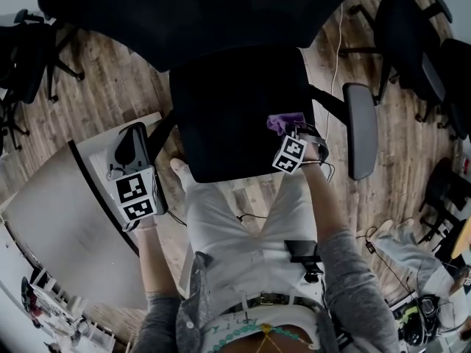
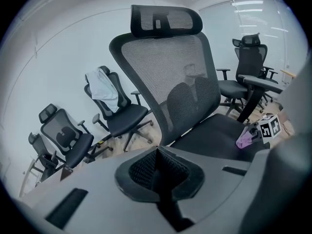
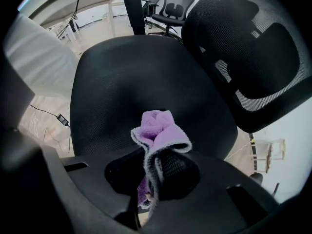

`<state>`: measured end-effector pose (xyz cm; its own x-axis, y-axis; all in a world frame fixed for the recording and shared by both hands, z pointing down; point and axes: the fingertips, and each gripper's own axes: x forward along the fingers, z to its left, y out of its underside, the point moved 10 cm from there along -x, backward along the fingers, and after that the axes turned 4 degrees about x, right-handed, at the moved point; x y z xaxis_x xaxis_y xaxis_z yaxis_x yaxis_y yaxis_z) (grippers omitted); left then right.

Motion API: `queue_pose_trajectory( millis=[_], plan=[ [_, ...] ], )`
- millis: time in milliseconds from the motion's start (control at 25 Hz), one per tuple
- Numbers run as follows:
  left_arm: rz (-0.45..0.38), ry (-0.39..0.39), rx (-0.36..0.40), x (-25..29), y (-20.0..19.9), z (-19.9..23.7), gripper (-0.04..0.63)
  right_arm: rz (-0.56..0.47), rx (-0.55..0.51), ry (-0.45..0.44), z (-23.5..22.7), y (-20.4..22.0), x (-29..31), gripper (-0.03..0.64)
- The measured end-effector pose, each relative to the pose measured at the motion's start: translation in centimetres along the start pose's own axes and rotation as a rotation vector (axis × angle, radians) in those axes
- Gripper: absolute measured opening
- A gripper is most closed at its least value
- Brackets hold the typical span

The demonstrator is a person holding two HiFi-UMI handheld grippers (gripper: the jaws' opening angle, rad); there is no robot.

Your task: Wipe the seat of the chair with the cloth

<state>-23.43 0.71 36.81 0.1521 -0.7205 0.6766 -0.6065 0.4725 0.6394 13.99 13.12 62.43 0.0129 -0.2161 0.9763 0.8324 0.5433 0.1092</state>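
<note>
Purple cloth (image 3: pixel 158 130) is bunched and clamped between the jaws of my right gripper (image 3: pixel 151 177), with a fold poking out past the tips. The cloth is over the right side of the chair's black seat (image 3: pixel 141 72), close to the fabric; I cannot tell if it touches. My left gripper (image 2: pixel 158 172) has its jaws pressed together on nothing. It is held off the seat's left edge, facing the mesh backrest (image 2: pixel 165 72). A dark armrest (image 1: pixel 360 127) lies just right of my right gripper, and a pale table (image 1: pixel 66 226) sits under my left.
</note>
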Motion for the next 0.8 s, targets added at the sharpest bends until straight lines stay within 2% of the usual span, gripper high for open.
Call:
queue_pose_trajectory(
  millis=[240, 480, 800],
  plan=[
    [0.012, -0.019, 0.023, 0.0, -0.4, -0.5, 0.009, 0.01, 0.059, -0.004, -0.7, 1.8, -0.5, 0.048],
    [-0.006, 0.015, -0.021, 0.0, -0.2, 0.0, 0.009, -0.011, 0.099, 0.01, -1.0, 3.2, -0.7, 0.048],
    [-0.008, 0.017, -0.023, 0.1, -0.1, 0.1, 0.009, 0.005, 0.083, 0.005, -1.2, 2.8, -0.3, 0.048]
  ],
)
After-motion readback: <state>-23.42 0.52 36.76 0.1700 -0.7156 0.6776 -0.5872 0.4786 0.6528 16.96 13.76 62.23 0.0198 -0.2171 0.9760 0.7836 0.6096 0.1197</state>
